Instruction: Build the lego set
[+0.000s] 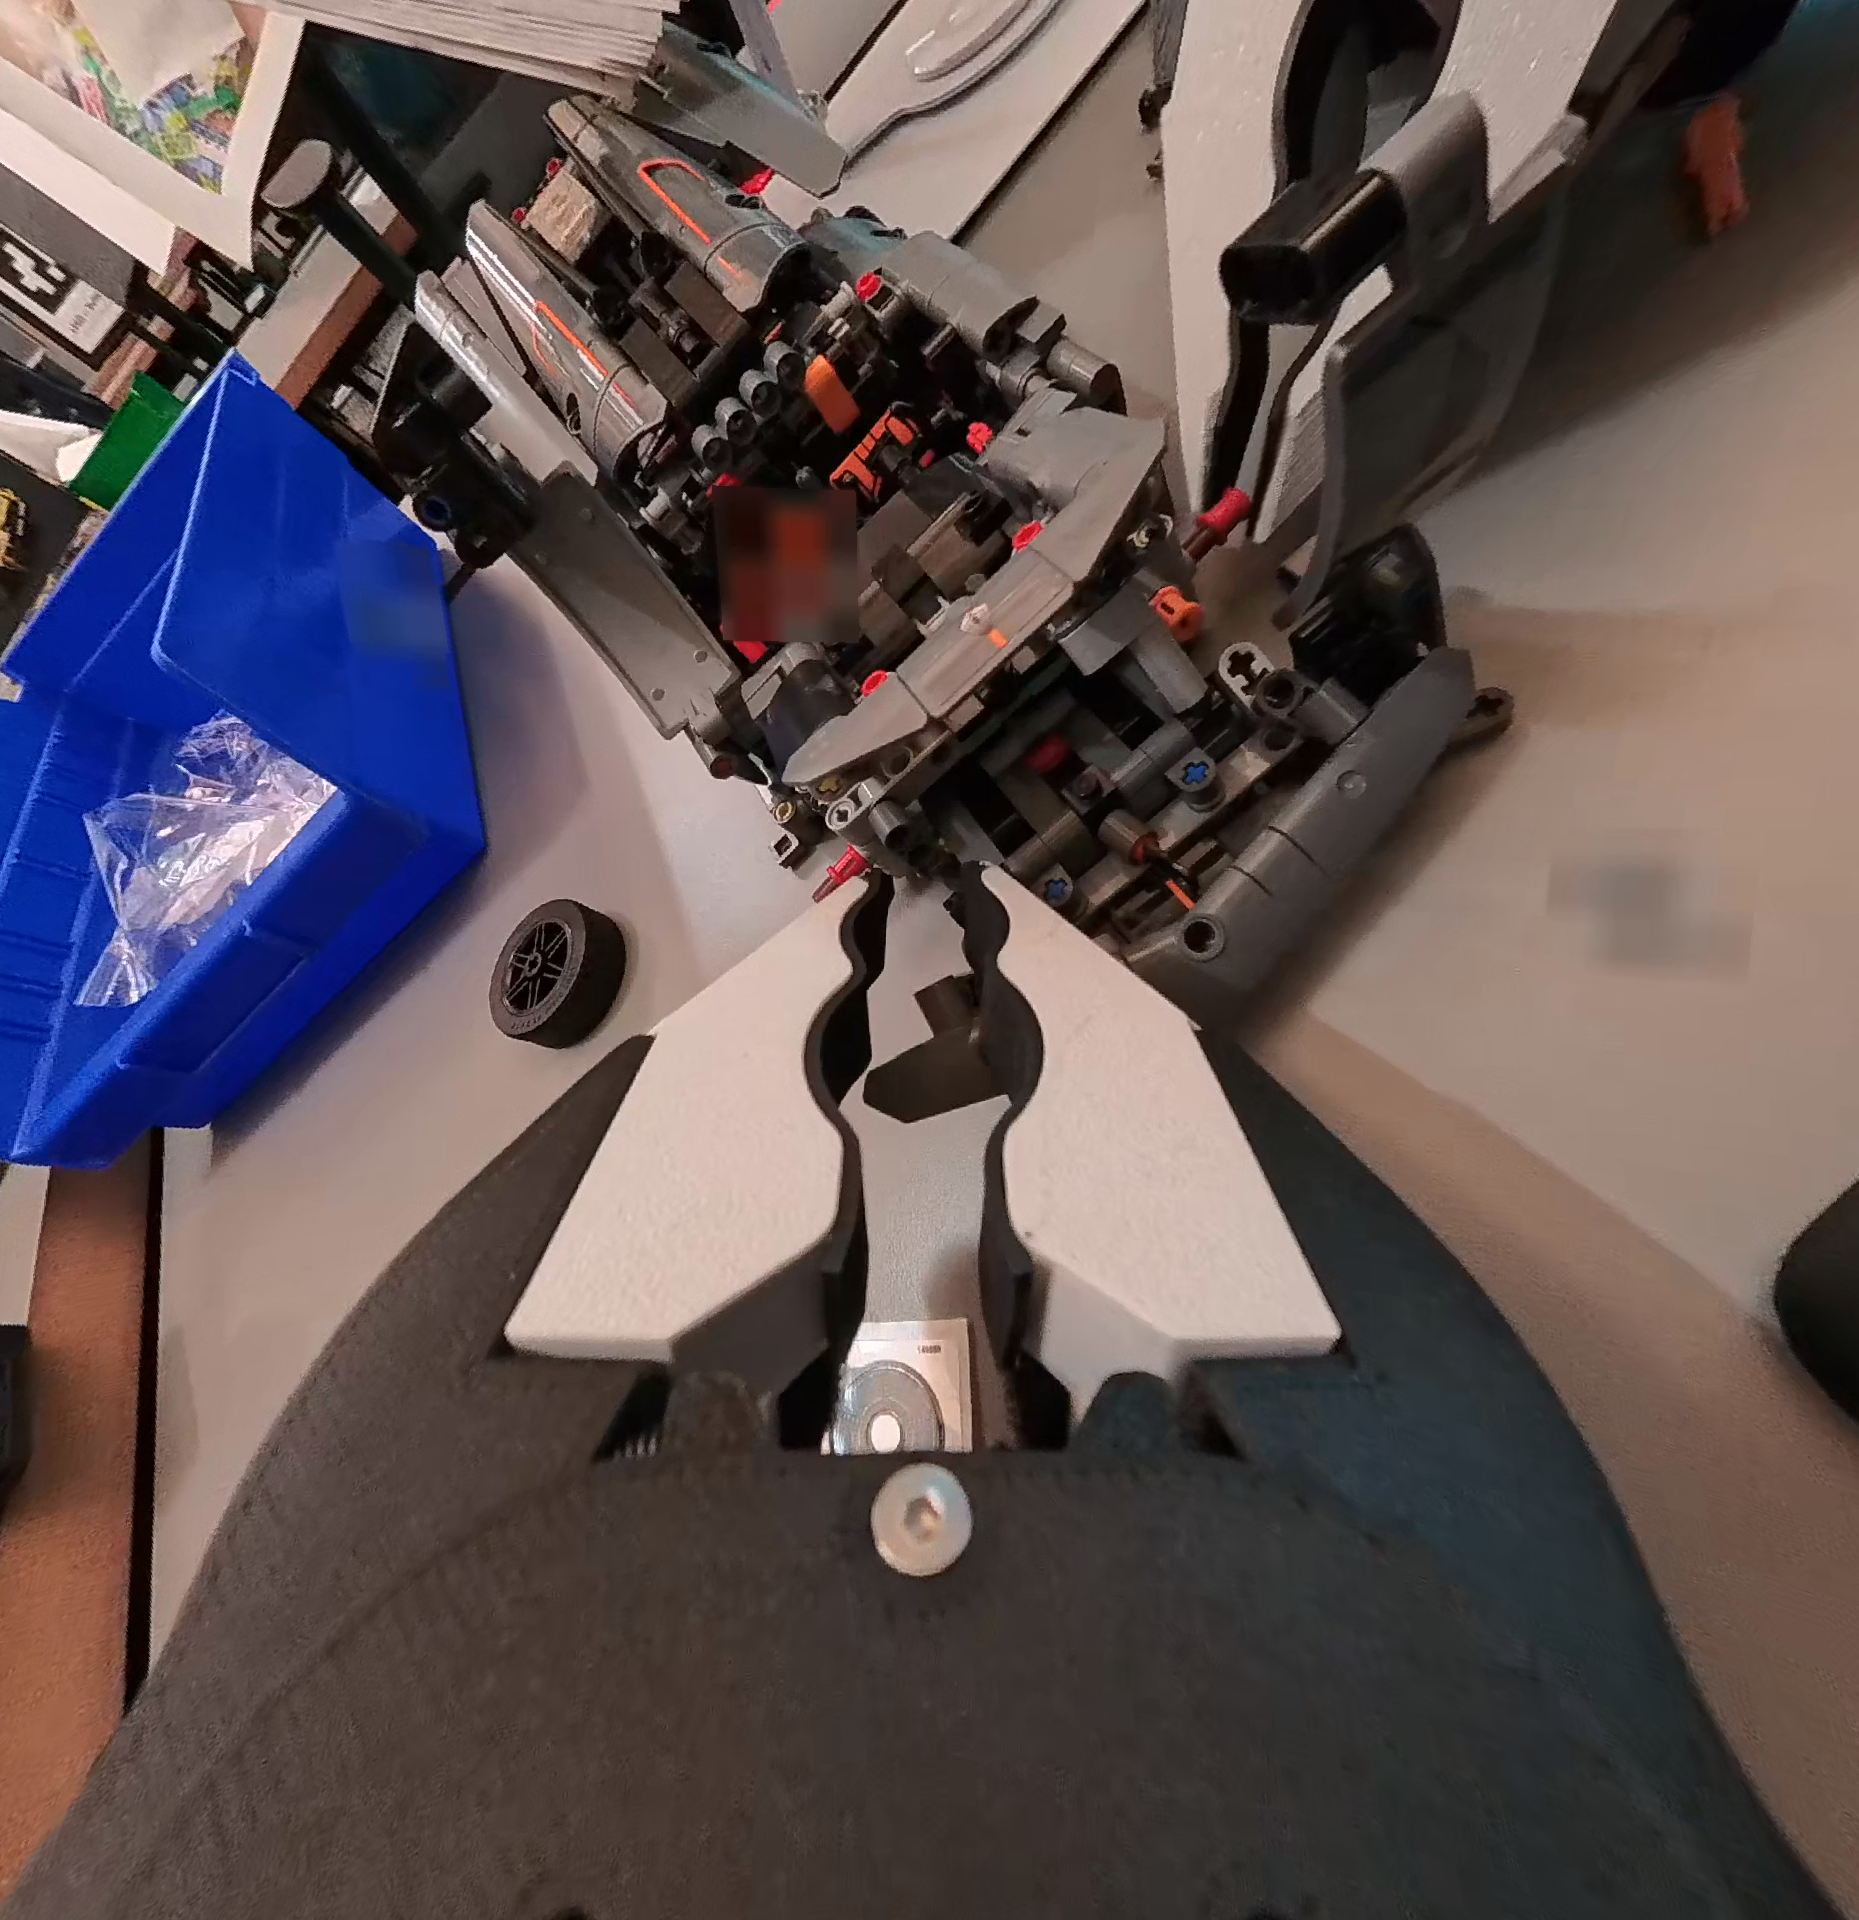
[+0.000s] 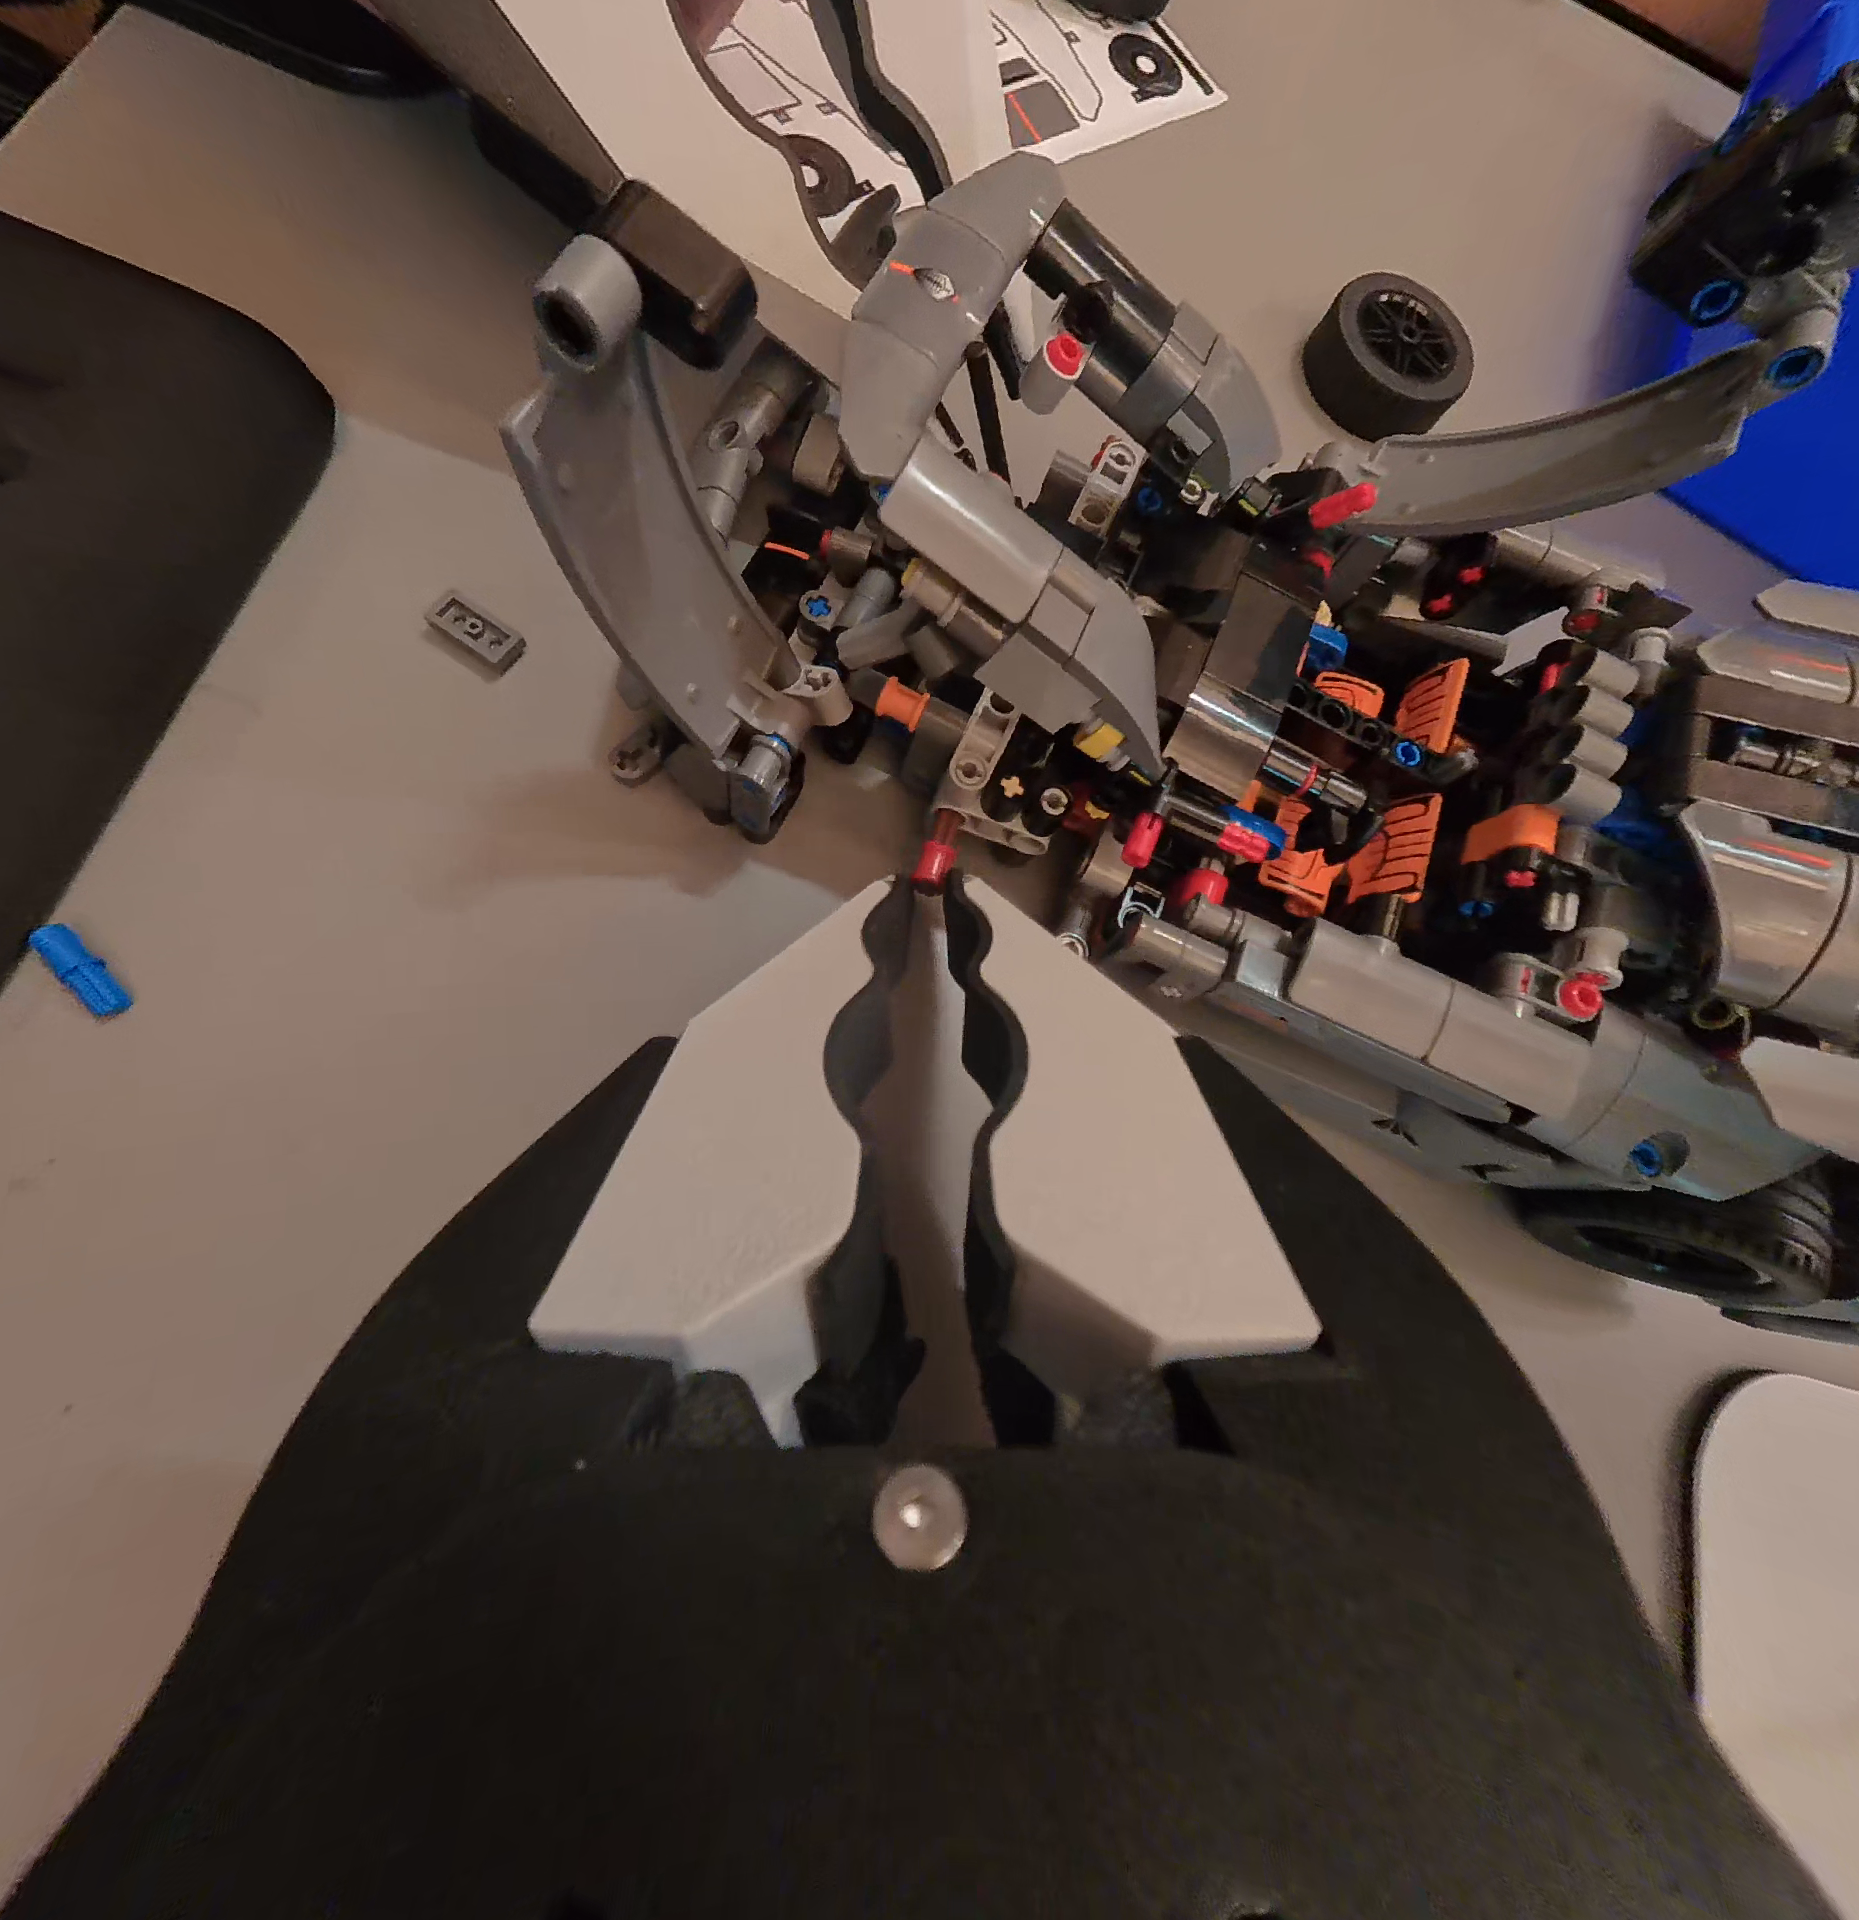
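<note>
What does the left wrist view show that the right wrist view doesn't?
Only the left wrist view shows the clear plastic bag inside the blue bin and a small black piece between its gripper's fingers. Only the right wrist view shows a loose blue pin, a flat grey plate and the instruction sheet. Both show the lego car and the spare black wheel.

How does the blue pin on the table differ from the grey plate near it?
The blue pin is a round rod; the grey plate is flat and rectangular. The pin lies farther from the car model than the plate. Both lie loose on the table.
</note>
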`<action>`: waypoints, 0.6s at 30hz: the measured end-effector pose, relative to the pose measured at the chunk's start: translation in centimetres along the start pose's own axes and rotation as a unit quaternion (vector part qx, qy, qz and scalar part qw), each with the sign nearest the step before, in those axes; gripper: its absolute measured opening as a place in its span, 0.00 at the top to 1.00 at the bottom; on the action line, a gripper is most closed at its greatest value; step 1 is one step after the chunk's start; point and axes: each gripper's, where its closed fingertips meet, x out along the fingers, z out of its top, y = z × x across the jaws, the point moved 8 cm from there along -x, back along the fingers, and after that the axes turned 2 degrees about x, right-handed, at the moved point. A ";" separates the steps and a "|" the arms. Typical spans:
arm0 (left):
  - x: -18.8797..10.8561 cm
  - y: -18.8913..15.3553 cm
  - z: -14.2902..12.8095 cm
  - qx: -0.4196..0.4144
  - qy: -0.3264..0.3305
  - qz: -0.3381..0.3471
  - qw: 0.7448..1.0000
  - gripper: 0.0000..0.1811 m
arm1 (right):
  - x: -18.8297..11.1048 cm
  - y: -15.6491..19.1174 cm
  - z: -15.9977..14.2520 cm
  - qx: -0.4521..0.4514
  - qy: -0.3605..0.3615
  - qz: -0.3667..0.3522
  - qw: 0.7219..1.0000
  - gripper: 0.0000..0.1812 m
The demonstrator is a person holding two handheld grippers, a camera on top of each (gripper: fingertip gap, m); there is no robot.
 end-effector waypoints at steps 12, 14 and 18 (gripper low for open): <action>0.1 -0.2 0.0 0.007 0.003 -0.004 1.000 0.96 | 0.5 0.0 0.5 0.012 0.009 -0.011 1.000 0.98; 0.1 -0.2 0.0 0.009 0.004 -0.003 1.000 0.97 | 0.6 0.0 0.5 0.012 0.008 -0.011 1.000 0.98; 0.1 0.0 0.0 0.002 0.004 0.005 1.000 0.93 | 0.4 0.0 0.3 0.015 0.006 -0.003 1.000 0.98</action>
